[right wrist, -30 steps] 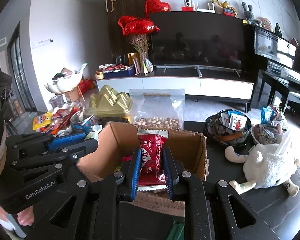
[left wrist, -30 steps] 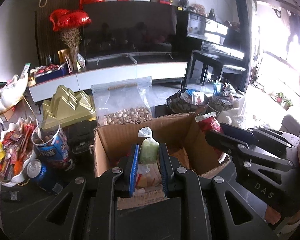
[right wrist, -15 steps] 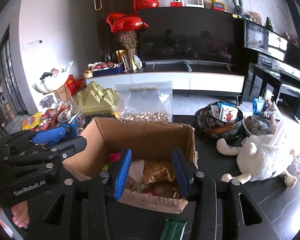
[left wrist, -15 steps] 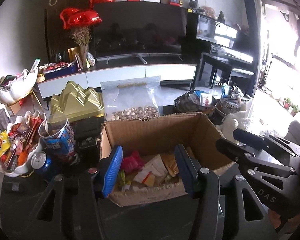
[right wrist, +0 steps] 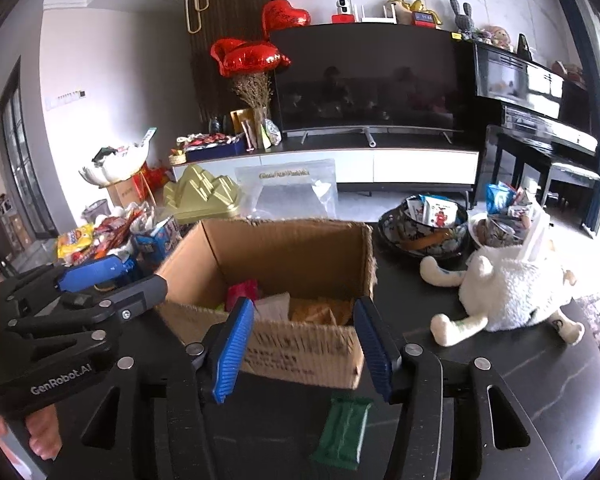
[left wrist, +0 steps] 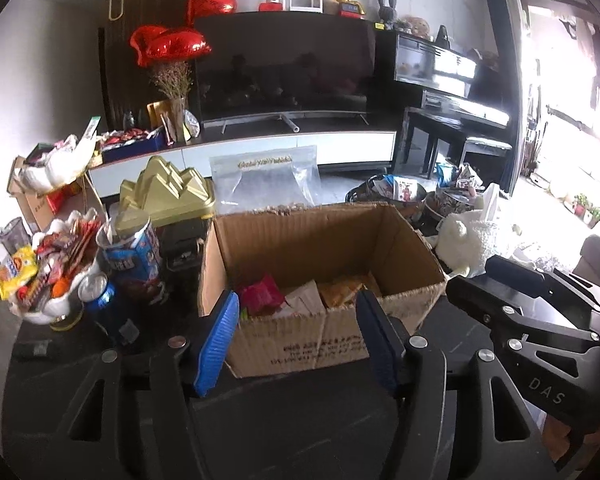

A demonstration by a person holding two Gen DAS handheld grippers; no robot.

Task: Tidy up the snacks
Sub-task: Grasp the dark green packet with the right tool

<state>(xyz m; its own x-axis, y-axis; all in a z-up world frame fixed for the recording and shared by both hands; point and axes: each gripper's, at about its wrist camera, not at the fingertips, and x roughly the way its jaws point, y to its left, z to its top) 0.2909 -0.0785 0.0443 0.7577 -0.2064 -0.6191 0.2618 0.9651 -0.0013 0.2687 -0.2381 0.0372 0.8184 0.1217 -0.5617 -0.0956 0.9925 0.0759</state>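
Note:
An open cardboard box [left wrist: 324, 236] [right wrist: 284, 252] stands on the dark table and holds several snack packets, among them a pink one [left wrist: 260, 294] and an orange one [right wrist: 320, 310]. My left gripper [left wrist: 296, 340] is open and empty, just in front of the box. My right gripper [right wrist: 306, 350] is open and empty, also in front of the box, to the right of the left one. A green snack packet [right wrist: 342, 432] lies on the table below the right gripper.
A white dish of snacks [left wrist: 40, 276], a blue can [left wrist: 100, 300] and a blue tub [left wrist: 134, 252] stand left of the box. A gold tin [left wrist: 168, 192] and a clear nut bag [left wrist: 268, 178] are behind it. Bowls [right wrist: 424, 224] and a white plush toy [right wrist: 512, 284] lie right.
Both grippers opened and dropped their packets, a green one and a red one, into the box. Both then pulled back toward me, away from the box.

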